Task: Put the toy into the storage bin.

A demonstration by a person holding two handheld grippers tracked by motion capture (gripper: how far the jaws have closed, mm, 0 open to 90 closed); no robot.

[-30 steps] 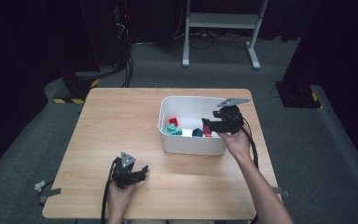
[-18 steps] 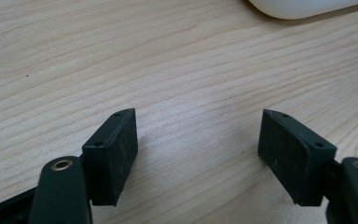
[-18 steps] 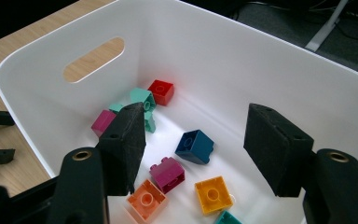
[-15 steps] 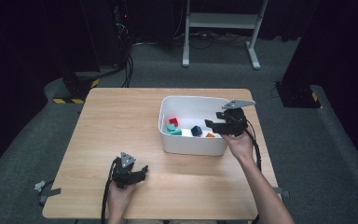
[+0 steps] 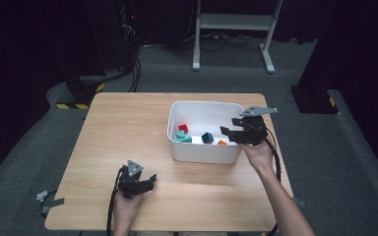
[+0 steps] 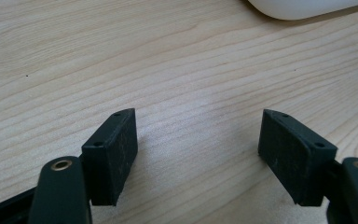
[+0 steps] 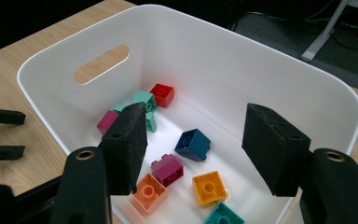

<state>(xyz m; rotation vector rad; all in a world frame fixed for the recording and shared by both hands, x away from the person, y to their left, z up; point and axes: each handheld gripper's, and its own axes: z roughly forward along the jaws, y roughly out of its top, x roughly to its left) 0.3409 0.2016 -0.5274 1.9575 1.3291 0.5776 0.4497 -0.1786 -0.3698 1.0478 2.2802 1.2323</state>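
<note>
A white bin (image 5: pixel 204 153) stands on the right half of the wooden table (image 5: pixel 123 128). Inside lie several toy bricks, among them a dark blue brick (image 7: pixel 193 144), a red brick (image 7: pixel 162 94), a teal brick (image 7: pixel 145 100), a magenta brick (image 7: pixel 167 169), an orange brick (image 7: pixel 148 190) and a yellow brick (image 7: pixel 209 187). My right gripper (image 5: pixel 229 132) hangs open over the bin's right end, tilted down at the bricks, jaws empty (image 7: pixel 196 135). My left gripper (image 5: pixel 147 181) rests open near the table's front edge, with bare wood between its jaws (image 6: pixel 198 140).
The bin has a handle slot (image 7: pixel 101 63) in its far end wall. Its lower edge (image 6: pixel 303 7) shows beyond the left gripper. A white metal stand (image 5: pixel 234 29) and cables lie on the floor behind the table.
The right gripper has drawn slightly back toward the bin's right wall, and the dark blue brick now shows. The left gripper has not moved.
</note>
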